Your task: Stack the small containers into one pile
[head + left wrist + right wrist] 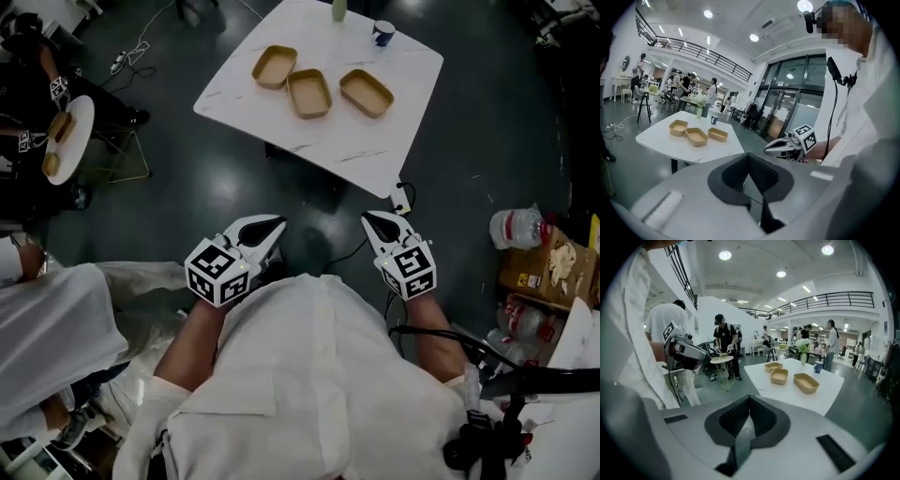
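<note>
Three small containers [309, 93] are seen side by side, unstacked, on a white marbled counter [375, 141] above a dark floor [206, 178]. What may be a mug [383, 33] is set behind them. Well short of the counter, the left claw [275, 227] and right claw [369, 219] are held clenched and empty.

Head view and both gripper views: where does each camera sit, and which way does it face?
Head view: on the head, steeply down at the table and three containers; shows torso, left gripper, right gripper.
Left gripper view: on that gripper, along its shut jaws toward the table; shows right gripper, torso.
Right gripper view: same from the right; shows left gripper.
Shared: all three see the table and containers.
</note>
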Action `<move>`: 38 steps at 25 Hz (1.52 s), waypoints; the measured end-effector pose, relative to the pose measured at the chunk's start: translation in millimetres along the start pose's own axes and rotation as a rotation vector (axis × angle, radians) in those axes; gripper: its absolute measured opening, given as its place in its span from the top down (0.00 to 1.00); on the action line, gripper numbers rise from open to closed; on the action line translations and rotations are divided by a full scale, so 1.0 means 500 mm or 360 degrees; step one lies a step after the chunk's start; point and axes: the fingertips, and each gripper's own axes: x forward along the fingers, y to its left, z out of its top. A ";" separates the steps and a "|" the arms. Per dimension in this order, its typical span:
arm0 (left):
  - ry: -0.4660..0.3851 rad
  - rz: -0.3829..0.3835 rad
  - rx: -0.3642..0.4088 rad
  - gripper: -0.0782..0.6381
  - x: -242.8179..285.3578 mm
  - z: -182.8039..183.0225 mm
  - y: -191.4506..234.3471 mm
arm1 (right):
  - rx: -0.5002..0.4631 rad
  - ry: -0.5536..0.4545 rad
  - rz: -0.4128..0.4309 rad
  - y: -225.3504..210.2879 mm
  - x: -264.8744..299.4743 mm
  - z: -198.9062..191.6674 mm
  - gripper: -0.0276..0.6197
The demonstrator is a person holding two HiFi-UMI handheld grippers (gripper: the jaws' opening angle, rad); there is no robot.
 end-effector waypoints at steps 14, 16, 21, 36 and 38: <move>-0.0011 0.0000 -0.0030 0.88 -0.139 0.035 0.280 | 0.0021 0.0119 -0.0183 -0.062 0.389 0.164 0.81; -0.0042 0.0031 -0.0059 0.88 -0.143 0.047 0.302 | -0.0025 0.0155 -0.0204 -0.088 0.440 0.183 0.81; -0.0073 0.0128 -0.0101 0.88 -0.148 0.068 0.357 | -0.0127 0.0258 -0.0264 -0.161 0.570 0.205 0.81; -0.0021 0.0298 -0.0096 0.88 -0.099 0.149 0.453 | 0.0052 0.0487 -0.0341 -0.315 0.786 0.152 0.81; -0.0019 0.0300 -0.0093 0.88 -0.094 0.156 0.461 | 0.0053 0.0529 -0.0346 -0.319 0.791 0.153 0.83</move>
